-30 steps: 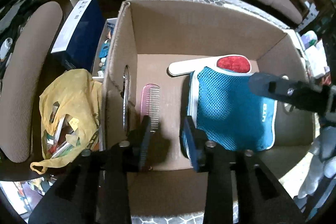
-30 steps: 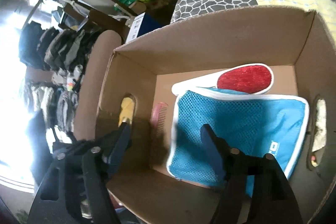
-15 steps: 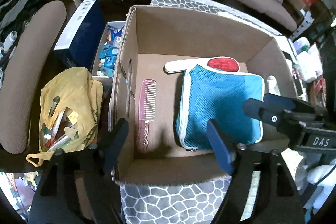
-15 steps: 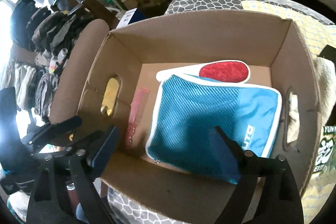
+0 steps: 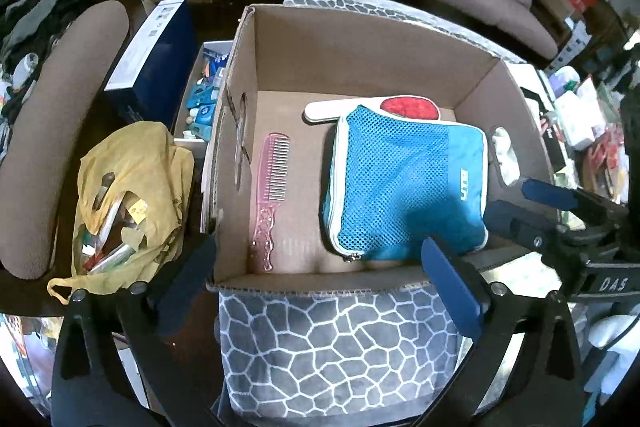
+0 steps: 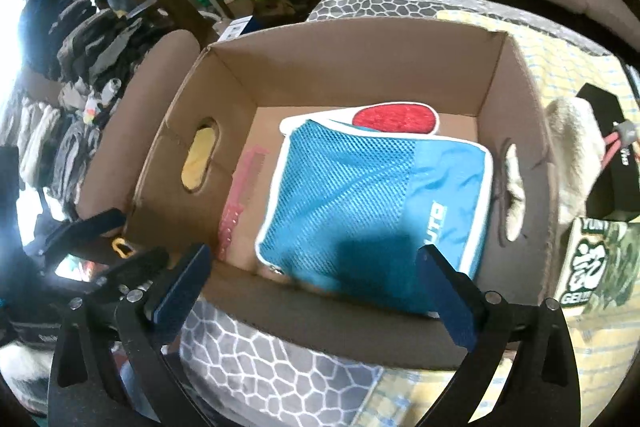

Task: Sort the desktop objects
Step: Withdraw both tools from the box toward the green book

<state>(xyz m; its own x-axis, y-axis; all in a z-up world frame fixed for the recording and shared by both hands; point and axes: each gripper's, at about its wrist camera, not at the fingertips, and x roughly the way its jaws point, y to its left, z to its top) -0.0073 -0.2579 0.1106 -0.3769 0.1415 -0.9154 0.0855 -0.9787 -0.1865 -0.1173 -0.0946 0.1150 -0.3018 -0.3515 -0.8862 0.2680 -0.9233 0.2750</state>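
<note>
Legibly, "DAS" on right gripper (image 5: pixel 560 203); "UTO" on pouch (image 6: pixel 372 207).

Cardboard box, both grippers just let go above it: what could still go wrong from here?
1. Both grippers, left gripper and right gripper, are opening with nothing between them, low near the cardboard box front wall; a careless move could snag it.
2. The blue mesh pouch covers part of the red brush, so it may be overlooked.
3. The pink comb lies close to the side wall, awkward to regrasp.
</note>
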